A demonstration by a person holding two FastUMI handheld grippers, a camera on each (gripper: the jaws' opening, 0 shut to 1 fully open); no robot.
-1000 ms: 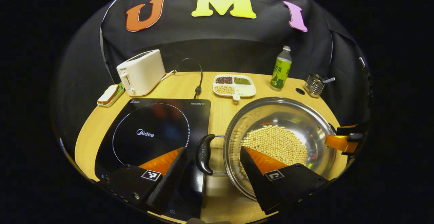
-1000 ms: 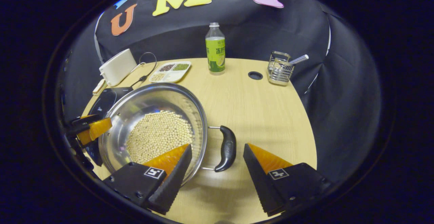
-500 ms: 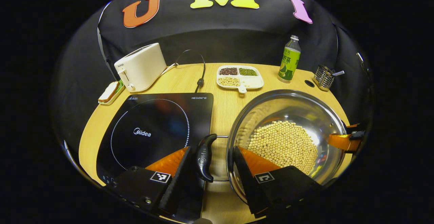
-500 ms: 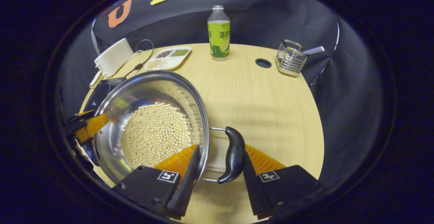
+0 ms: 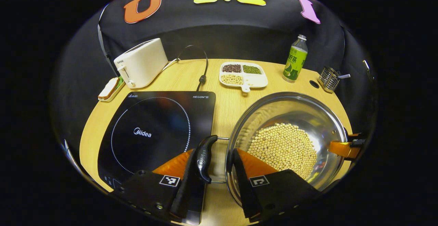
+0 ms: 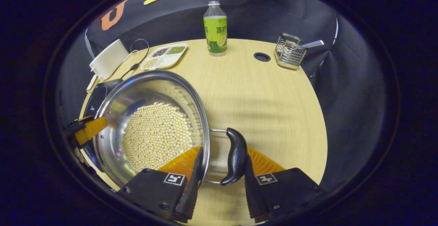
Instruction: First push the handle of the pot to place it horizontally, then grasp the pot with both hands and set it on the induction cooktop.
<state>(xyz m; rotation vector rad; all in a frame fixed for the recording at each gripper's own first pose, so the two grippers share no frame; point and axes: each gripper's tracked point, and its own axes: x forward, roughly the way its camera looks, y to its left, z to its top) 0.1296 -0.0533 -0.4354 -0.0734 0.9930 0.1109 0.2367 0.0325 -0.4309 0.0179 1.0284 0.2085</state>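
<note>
A steel pot (image 5: 301, 113) holding soybeans (image 5: 282, 147) stands on the table to the right of the black induction cooktop (image 5: 150, 130). My left gripper (image 5: 214, 174) is shut across the pot's left black handle (image 5: 204, 157): one finger presses the handle's outside, the other sits inside the pot wall. In the right gripper view, my right gripper (image 6: 220, 179) is shut the same way on the right handle (image 6: 234, 155), with its left finger inside the pot (image 6: 137, 96). Both handles lie level. A corner of the cooktop (image 6: 97, 99) shows beyond the pot.
Along the back of the table (image 5: 191, 78) stand a white toaster (image 5: 142, 63), a sandwich on a small plate (image 5: 110, 88), a divided dish of beans (image 5: 243, 77), a green bottle (image 5: 295, 60) and a wire holder (image 5: 329, 78). A black cord (image 5: 202, 78) lies behind the cooktop.
Both grippers went from wide open to shut, each closing across its handle and the pot rim. The views have drawn slightly closer to the pot.
</note>
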